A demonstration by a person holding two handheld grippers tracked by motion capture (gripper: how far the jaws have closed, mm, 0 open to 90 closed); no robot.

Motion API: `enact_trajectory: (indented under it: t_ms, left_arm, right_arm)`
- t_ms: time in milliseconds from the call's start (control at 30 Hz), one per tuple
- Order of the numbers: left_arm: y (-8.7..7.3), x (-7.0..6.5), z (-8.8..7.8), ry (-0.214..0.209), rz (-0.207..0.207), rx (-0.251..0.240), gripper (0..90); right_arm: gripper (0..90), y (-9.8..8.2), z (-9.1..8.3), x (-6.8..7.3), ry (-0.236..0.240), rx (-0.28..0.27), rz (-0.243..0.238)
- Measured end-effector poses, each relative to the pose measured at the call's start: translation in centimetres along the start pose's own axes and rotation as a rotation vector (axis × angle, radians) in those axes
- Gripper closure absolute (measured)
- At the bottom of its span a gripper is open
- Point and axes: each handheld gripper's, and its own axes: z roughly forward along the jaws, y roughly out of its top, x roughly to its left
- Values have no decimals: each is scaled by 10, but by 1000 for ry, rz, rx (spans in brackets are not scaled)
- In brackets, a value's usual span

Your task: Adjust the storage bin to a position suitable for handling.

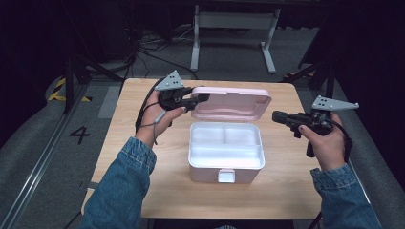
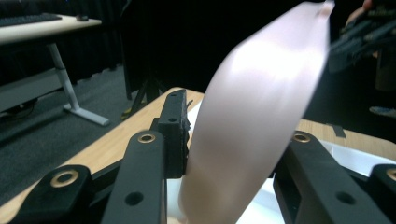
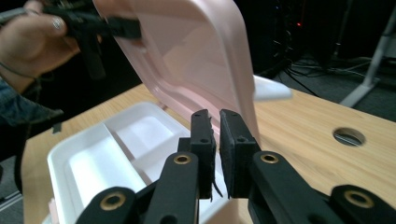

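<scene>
While lunchbox (image 1: 226, 151) sits open, wooden table (image 1: 143, 157), dark room.

A pink lunch box (image 1: 225, 167) sits near the middle of the wooden table with its front latch facing the person. Its lid (image 1: 232, 103) stands swung open at the far side, hinged along the back edge, inner face toward the person. The white inner tray (image 1: 224, 144) holds three compartments: two smaller ones at the back, one long one in front.
</scene>
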Motion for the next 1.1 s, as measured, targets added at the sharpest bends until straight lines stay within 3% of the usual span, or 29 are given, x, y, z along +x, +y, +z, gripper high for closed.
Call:
enact_trajectory:
  t_ms: [200, 367, 600, 867, 1100]
  left_arm:
    - [9, 3, 3, 30, 20, 19, 655]
    - [11, 7, 8, 54, -2, 28, 644]
    - [14, 15, 16, 93, -6, 56, 632]
    - [9, 29, 32, 137, -33, 61, 575]
    - [3, 38, 44, 168, -61, 67, 520]
  right_arm:
    - [787, -19, -18, -9, -55, 26, 19]
    - [757, -43, -33, -19, -101, 62, 65]
    - [682, -58, -49, -30, -154, 43, 99]
    - [564, -72, -53, -41, -228, 97, 78]
    - [548, -81, -51, -43, -223, 121, 92]
